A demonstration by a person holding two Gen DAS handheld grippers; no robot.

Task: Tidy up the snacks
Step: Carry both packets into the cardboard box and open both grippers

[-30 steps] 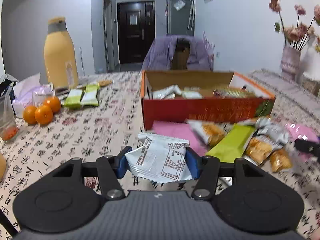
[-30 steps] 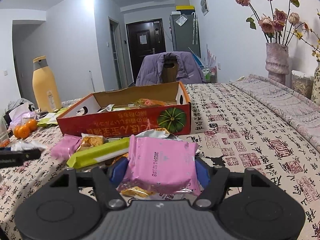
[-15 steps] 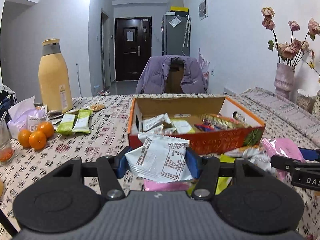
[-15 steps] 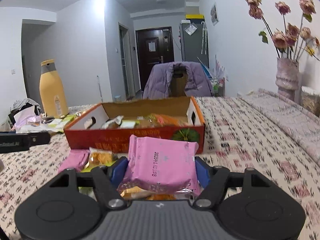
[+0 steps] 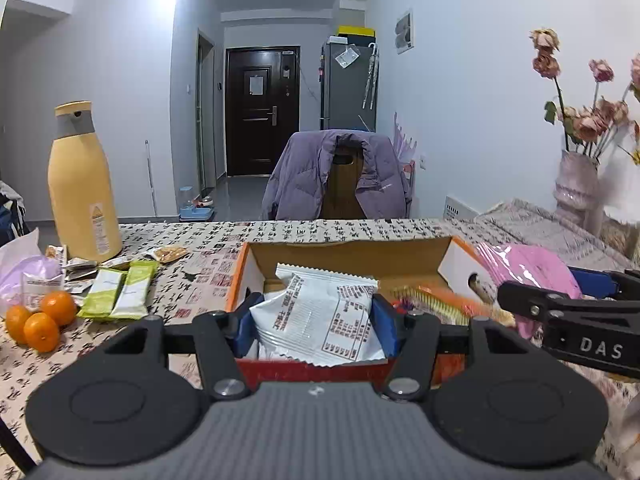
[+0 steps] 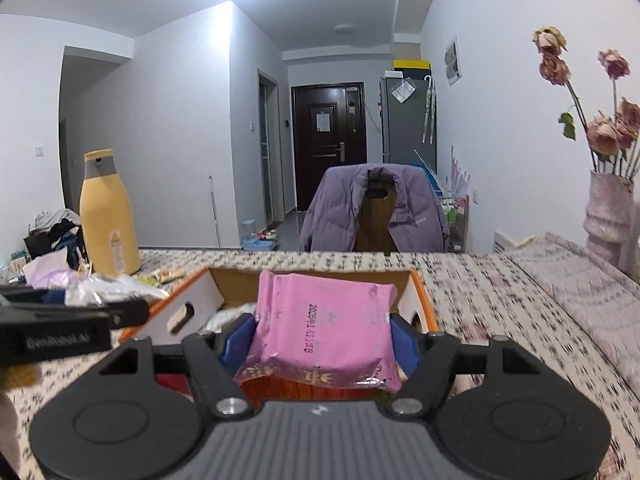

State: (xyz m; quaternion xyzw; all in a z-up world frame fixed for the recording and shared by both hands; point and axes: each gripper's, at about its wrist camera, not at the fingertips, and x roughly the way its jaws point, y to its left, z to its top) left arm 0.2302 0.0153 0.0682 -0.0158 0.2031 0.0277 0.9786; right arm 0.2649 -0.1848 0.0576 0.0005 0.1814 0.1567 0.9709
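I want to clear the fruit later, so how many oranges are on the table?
3, clustered at the left table edge in the left wrist view: one, one, one. The purple bag behind may hide more.

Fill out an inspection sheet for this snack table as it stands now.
Surface: calligraphy-print tablecloth.
Job's things: open orange cardboard box holding snacks; two green snack bars left of it.
Clutter: tall yellow plastic bottle, three small oranges, pale plastic bag.
Grippers: left claw shut on white printed snack packet; right claw shut on pink foil snack packet.
Cables: nothing seen.
Surroundings: purple jacket on chair, vase of dried roses.
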